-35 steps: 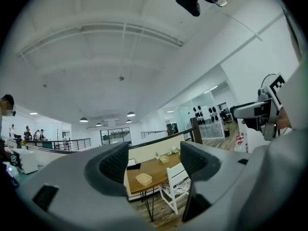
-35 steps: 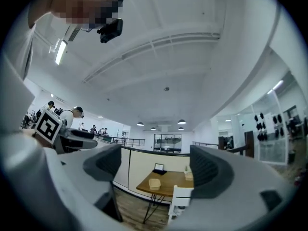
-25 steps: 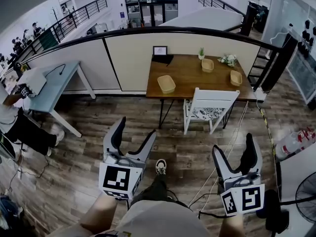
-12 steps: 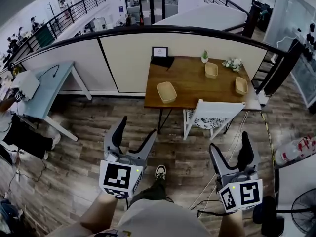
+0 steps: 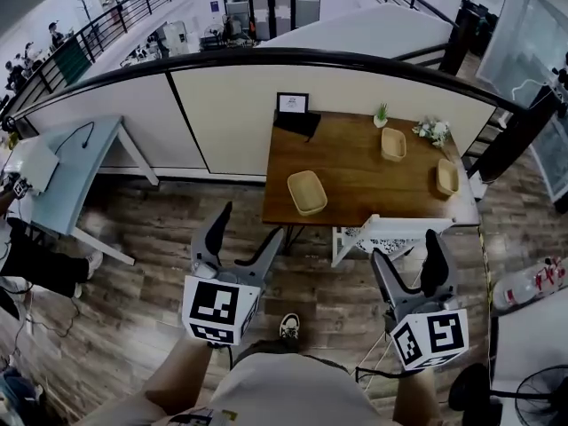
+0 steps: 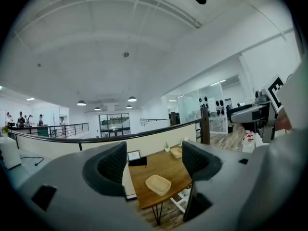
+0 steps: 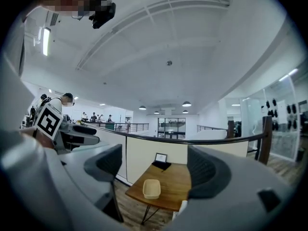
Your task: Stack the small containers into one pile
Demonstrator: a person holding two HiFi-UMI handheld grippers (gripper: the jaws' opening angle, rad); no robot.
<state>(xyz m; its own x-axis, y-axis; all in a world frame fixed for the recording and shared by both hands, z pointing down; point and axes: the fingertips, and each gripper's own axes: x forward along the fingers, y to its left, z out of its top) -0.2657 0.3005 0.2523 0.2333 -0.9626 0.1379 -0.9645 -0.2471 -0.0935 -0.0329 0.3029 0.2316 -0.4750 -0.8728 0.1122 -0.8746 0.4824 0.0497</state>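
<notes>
Table (image 5: pixel 355 162) stands against the curved half-wall (image 5: pixel 222 105), three containers (image 5: pixel 307 192) spread well apart on top, chair (image 5: pixel 390 231) at its near edge. Left gripper (image 5: pixel 247 231) and right gripper (image 5: pixel 406 254) hang over the wood floor (image 5: pixel 151 238) short of it, jaws wide, nothing between them.

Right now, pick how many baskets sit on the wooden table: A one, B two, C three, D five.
C: three lie apart on the table: the front-left basket, the back basket near the plant, and the right-edge basket.
</notes>
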